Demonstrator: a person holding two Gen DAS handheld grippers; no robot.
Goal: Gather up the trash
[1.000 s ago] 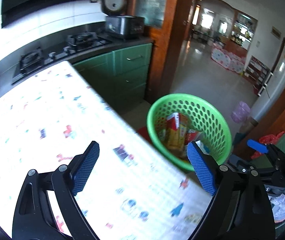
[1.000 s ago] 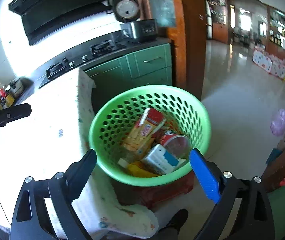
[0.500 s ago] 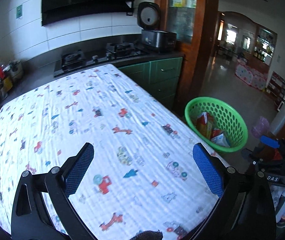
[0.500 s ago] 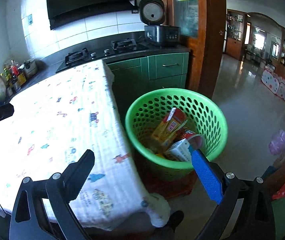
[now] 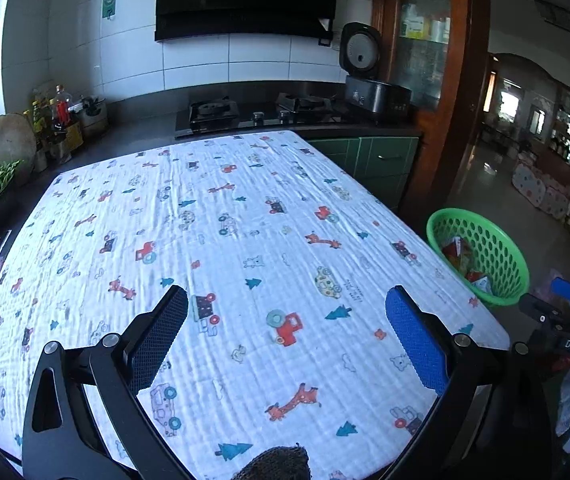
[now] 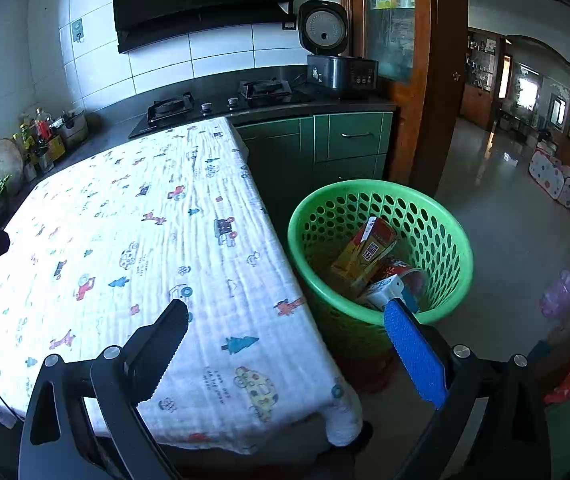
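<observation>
A green perforated basket (image 6: 451, 240) stands on the floor beside the table's right edge; it also shows in the left wrist view (image 5: 503, 248). It holds a yellow-red carton (image 6: 365, 252), a white-blue box (image 6: 385, 290) and other packaging. My left gripper (image 5: 285, 320) is open and empty above the table's near half. My right gripper (image 6: 285, 340) is open and empty, above the table's right corner and the basket's near rim. The right gripper also shows in the left wrist view (image 5: 565, 312), at the right edge. I see no loose trash on the table.
The table (image 5: 225, 220) carries a white cloth printed with cars and giraffes. Behind it are a dark counter with a gas hob (image 5: 253, 114), a rice cooker (image 5: 373, 88), bottles (image 5: 53, 120) and green cabinets (image 6: 345, 140). A wooden door frame (image 6: 437, 80) stands right; tiled floor lies beyond.
Both grippers have pulled back and up from the basket. The left view now takes in the whole table; the basket has shrunk to the right. Both stay open.
</observation>
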